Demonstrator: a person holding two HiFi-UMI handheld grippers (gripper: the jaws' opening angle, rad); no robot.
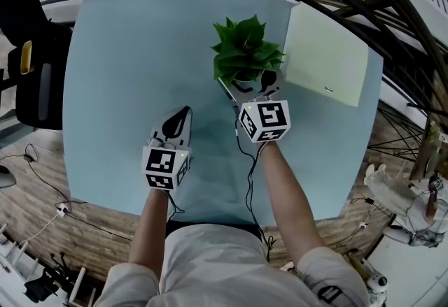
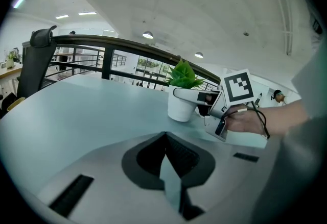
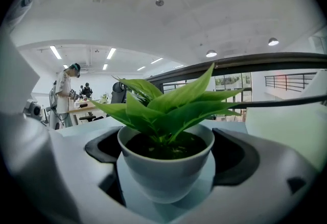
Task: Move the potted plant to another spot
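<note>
Potted plant point(image 1: 246, 50) on table point(image 1: 140, 54), gripped between jaws of right hand-held gripper point(image 1: 249, 82).

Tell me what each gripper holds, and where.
The right gripper holds the potted plant by the sides of its pot's rim. The left gripper is shut, empty.

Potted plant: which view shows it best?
Right gripper view: the potted plant fills the frame, close and sharp, with the right gripper shut on its rim. Head view shows mainly foliage from above; left gripper view shows it small, far off, side-on.
</note>
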